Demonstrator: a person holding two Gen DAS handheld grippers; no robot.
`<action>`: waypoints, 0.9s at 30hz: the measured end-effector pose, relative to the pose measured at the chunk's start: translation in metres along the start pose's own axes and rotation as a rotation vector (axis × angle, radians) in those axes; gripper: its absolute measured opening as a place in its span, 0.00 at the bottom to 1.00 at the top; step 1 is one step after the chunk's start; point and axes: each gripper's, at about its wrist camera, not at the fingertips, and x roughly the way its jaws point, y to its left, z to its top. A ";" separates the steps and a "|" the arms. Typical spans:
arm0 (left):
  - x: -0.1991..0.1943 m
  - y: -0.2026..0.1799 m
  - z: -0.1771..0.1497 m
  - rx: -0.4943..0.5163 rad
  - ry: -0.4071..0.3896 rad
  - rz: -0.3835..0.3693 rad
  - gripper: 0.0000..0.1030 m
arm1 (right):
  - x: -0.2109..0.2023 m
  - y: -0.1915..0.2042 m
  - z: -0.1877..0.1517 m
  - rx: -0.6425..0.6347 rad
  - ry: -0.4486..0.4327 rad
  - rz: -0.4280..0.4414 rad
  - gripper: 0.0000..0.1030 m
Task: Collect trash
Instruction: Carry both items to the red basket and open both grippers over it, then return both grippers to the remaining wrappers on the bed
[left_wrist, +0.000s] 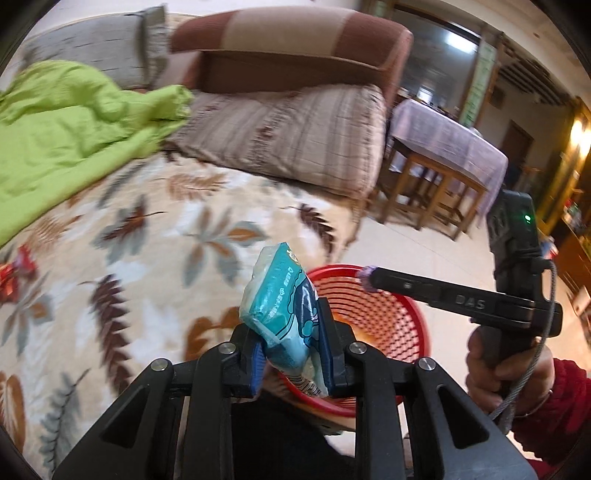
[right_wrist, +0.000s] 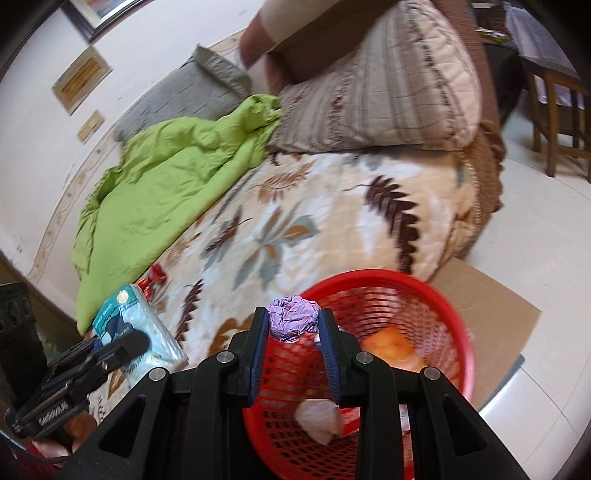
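My left gripper (left_wrist: 291, 325) is shut on a teal tissue packet (left_wrist: 282, 295), held above the bed's edge beside the red mesh basket (left_wrist: 391, 314). The same packet (right_wrist: 136, 328) shows at the lower left of the right wrist view, pinched by that gripper (right_wrist: 122, 343). My right gripper (right_wrist: 293, 325) is shut on a crumpled purple paper ball (right_wrist: 293, 319), right over the near rim of the red basket (right_wrist: 450, 325). In the left wrist view the right gripper (left_wrist: 367, 277) reaches over the basket with the purple ball (left_wrist: 365, 276) at its tip. An orange thing (right_wrist: 391, 347) and a pale wrapper (right_wrist: 317, 419) lie inside the basket.
The basket stands on brown cardboard (right_wrist: 491, 317) on the pale floor beside the bed with a leaf-print blanket (left_wrist: 155, 236). A green quilt (left_wrist: 74, 125), pillows (left_wrist: 288, 140) and a small red wrapper (right_wrist: 157, 275) lie on the bed. A cloth-covered wooden table (left_wrist: 447, 147) stands beyond.
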 end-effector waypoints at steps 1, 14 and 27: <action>0.006 -0.006 0.001 0.011 0.010 -0.010 0.21 | -0.001 -0.004 0.001 0.005 -0.003 -0.012 0.31; 0.000 0.000 0.001 -0.026 -0.030 0.029 0.77 | -0.012 -0.003 0.011 -0.041 -0.056 -0.088 0.56; -0.074 0.131 -0.053 -0.329 -0.071 0.418 0.83 | 0.031 0.087 -0.007 -0.236 0.021 0.053 0.72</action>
